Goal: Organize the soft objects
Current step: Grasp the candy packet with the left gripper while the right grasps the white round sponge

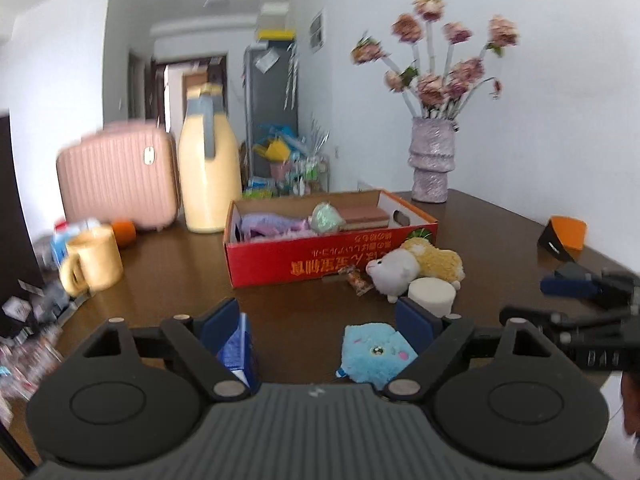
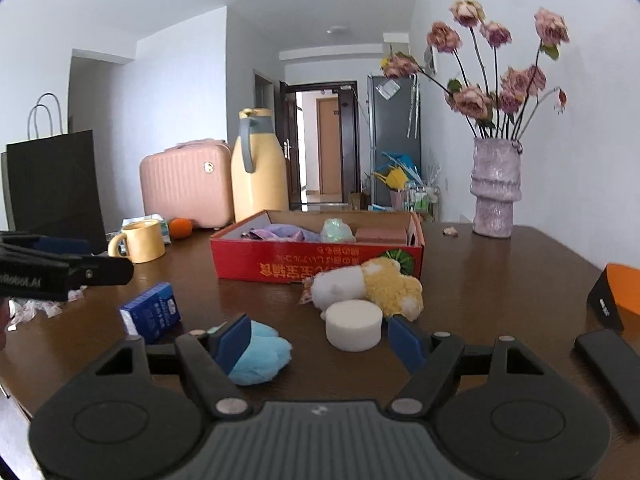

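Note:
A red cardboard box (image 1: 320,258) (image 2: 256,260) sits mid-table and holds a purple soft toy (image 1: 276,226), a pale green ball (image 1: 326,218) and a brown block (image 1: 364,216). In front of it lie a white-and-yellow plush (image 1: 416,266) (image 2: 372,286), a white foam cylinder (image 1: 432,296) (image 2: 354,324) and a blue plush (image 1: 376,352) (image 2: 260,354). My left gripper (image 1: 320,316) is open above the table, the blue plush beside its right finger. My right gripper (image 2: 320,332) is open, the blue plush at its left finger, the foam cylinder between the fingers ahead.
A blue carton (image 1: 238,350) (image 2: 150,314), yellow mug (image 1: 94,258) (image 2: 140,240), orange (image 2: 181,227), yellow jug (image 1: 208,160) (image 2: 258,168), pink case (image 1: 118,174) (image 2: 186,182), flower vase (image 1: 432,160) (image 2: 496,188), orange-black box (image 1: 562,236) (image 2: 614,294) and black bag (image 2: 52,184) stand around the brown table (image 2: 500,280).

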`<act>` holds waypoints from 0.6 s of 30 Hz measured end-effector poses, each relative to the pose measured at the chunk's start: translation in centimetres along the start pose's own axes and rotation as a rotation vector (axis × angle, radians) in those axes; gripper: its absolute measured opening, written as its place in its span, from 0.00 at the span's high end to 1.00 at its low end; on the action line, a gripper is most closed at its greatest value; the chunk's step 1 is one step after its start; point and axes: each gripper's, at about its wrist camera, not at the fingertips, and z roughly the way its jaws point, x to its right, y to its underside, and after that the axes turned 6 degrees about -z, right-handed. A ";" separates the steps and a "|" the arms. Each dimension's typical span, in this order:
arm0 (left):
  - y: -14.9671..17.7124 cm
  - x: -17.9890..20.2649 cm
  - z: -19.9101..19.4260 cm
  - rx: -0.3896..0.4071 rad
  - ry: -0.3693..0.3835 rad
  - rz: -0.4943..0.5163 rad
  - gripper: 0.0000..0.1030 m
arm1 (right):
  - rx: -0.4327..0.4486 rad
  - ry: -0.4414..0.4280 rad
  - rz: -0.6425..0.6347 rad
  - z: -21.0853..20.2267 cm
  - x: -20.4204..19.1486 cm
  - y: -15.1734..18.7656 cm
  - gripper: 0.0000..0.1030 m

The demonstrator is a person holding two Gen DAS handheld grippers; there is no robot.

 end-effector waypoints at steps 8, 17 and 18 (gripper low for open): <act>-3.6 1.2 13.9 -0.205 -0.001 -0.185 0.42 | -0.150 0.008 -0.023 9.5 1.7 -1.2 0.29; -3.1 2.2 25.3 -0.326 -0.036 -0.191 0.60 | -0.239 0.012 0.017 16.3 2.8 -0.5 0.38; -3.0 2.2 25.7 -0.335 -0.019 -0.197 0.60 | -0.242 0.014 0.020 16.6 2.9 -0.4 0.42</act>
